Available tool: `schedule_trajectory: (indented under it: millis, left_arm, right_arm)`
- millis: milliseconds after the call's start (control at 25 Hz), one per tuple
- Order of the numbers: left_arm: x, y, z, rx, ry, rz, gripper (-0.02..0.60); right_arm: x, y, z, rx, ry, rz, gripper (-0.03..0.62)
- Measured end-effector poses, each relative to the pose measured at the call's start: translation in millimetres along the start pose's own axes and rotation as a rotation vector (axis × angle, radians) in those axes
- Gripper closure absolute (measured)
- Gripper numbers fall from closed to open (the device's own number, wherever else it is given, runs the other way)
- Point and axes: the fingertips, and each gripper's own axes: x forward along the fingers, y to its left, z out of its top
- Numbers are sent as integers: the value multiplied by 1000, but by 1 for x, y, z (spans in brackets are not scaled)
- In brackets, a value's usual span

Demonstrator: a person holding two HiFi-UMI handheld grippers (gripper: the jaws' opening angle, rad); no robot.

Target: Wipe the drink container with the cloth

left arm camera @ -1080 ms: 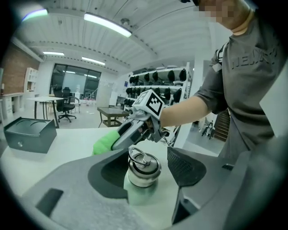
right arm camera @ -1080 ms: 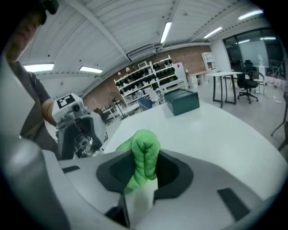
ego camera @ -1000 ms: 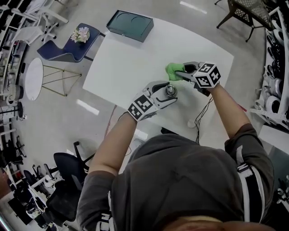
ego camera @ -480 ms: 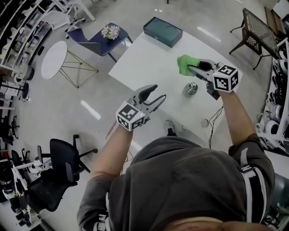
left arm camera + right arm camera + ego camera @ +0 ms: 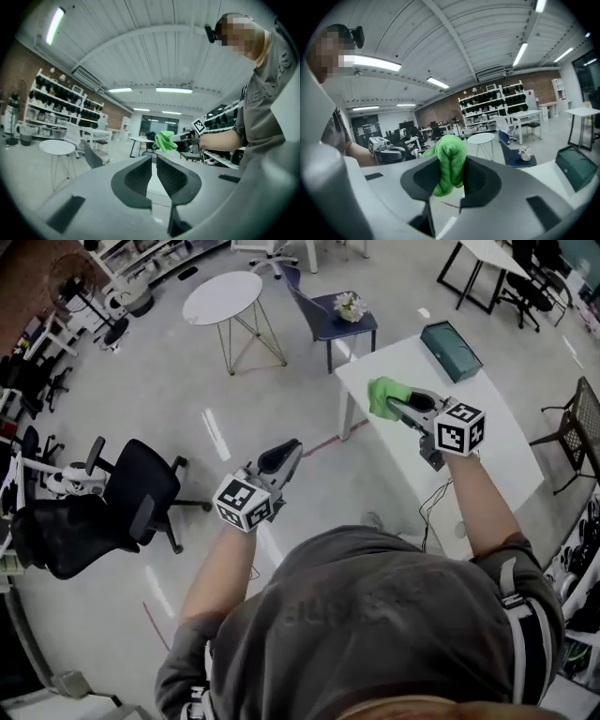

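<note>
The cloth (image 5: pixel 384 395) is a soft, fluffy green rag, light and floppy, so it won't slip out. The right gripper (image 5: pixel 397 409) is clamped on a bunched fold of it, with the rest puffing out past the jaws. The left gripper (image 5: pixel 287 452) has just been closing and its jaws now sit together with nothing between them.

I can't spot the drink container in any of the 3 views, so it may be hidden behind the right hand. My guess is it's hard and smooth and will need a firm hold around its body while it's wiped.

Both grippers are held up in the air, the left one over open floor. The white bench (image 5: pixel 497 456) is smooth and carries a dark green box (image 5: pixel 452 337). It's a big workshop room with a round table (image 5: pixel 223 298), an office chair (image 5: pixel 141 488) and shelving.
</note>
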Motion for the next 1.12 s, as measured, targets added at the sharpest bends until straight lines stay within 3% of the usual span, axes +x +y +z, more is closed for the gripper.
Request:
schedule_trajectory:
  millis: [320,480,760,1120]
  left_arm:
    - [-137,52,-16,-113,-92,384,575]
    - [-181,57,-32,-168,-118,518,575]
    - [-193,50,-41,-244,-147,612,575]
    - [-197,50,-37,-220,-138,612,575]
  right_arm:
    - [118,109,-19,-123,85,270,491]
    - [146,145,-37,-194,120,341,491]
    - [153,160,-46,-238,125,376,491]
    - [151,155,-48,-234,111,352,491]
